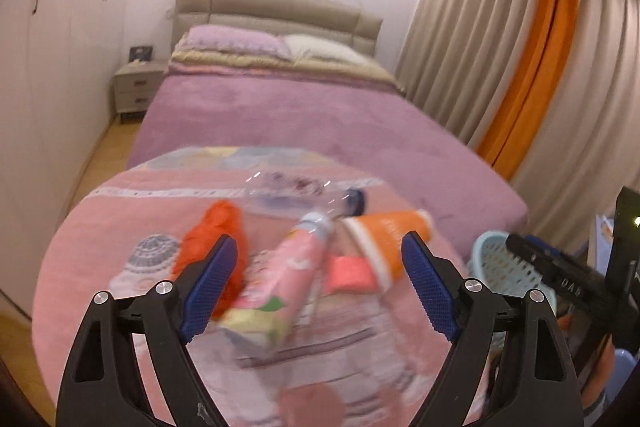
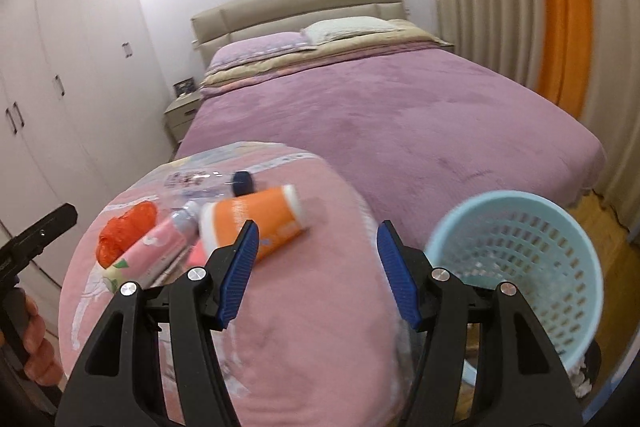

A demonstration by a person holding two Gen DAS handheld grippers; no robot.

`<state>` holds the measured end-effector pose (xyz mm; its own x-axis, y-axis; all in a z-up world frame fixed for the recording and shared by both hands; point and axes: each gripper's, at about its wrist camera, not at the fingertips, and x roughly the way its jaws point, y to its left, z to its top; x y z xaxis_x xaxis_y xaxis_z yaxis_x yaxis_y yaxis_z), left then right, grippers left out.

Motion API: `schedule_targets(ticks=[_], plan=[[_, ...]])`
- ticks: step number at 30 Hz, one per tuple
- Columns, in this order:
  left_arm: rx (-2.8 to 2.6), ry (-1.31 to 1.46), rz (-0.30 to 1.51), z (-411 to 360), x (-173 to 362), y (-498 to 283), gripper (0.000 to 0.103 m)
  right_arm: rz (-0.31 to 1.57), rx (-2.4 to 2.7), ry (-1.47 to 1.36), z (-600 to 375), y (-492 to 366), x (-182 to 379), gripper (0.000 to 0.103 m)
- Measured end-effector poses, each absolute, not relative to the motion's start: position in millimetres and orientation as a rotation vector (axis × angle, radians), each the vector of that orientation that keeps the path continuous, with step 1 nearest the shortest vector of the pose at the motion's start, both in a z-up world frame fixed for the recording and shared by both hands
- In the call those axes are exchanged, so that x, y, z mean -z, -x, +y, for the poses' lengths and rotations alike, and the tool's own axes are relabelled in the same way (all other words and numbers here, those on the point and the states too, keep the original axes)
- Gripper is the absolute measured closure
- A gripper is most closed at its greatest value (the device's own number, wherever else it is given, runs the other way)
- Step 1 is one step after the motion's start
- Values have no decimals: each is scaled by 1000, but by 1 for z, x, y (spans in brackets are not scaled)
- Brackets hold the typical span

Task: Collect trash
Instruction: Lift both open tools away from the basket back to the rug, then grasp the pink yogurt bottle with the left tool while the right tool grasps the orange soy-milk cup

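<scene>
Here the left gripper (image 1: 320, 283) and right gripper (image 2: 316, 271) both gape wide, empty, above the pink tube (image 1: 288, 275).

Pale blue basket (image 2: 520, 259), seemingly orange tube (image 2: 256, 223)

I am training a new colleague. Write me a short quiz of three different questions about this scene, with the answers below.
1. True or false: the left gripper is shut on the pink tube.
2. Which item lies farthest toward the bed: A) orange bag, B) clear bottle with the dark blue cap, C) orange-and-white tube?
3. Fill in: the light blue basket stands on the ____ side of the round pink-covered surface, as the right wrist camera sees it.

Key
1. False. Both the left gripper and the right gripper are open and hold nothing.
2. B.
3. Right.
</scene>
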<state>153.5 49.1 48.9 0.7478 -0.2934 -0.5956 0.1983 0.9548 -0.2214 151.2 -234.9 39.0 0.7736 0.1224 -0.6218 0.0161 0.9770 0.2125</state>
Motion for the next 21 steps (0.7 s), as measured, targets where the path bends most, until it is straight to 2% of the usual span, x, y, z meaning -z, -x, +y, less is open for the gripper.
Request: schedule_targets(ticks=[8, 17, 21], plan=[[315, 69, 819, 51, -2, -177, 25, 770, -83, -284, -219, -203, -10, 45], [269, 50, 895, 51, 20, -191, 29, 813, -126, -311, -219, -246, 12, 45], [264, 13, 918, 45, 26, -194, 35, 823, -144, -293, -212, -256, 17, 45]])
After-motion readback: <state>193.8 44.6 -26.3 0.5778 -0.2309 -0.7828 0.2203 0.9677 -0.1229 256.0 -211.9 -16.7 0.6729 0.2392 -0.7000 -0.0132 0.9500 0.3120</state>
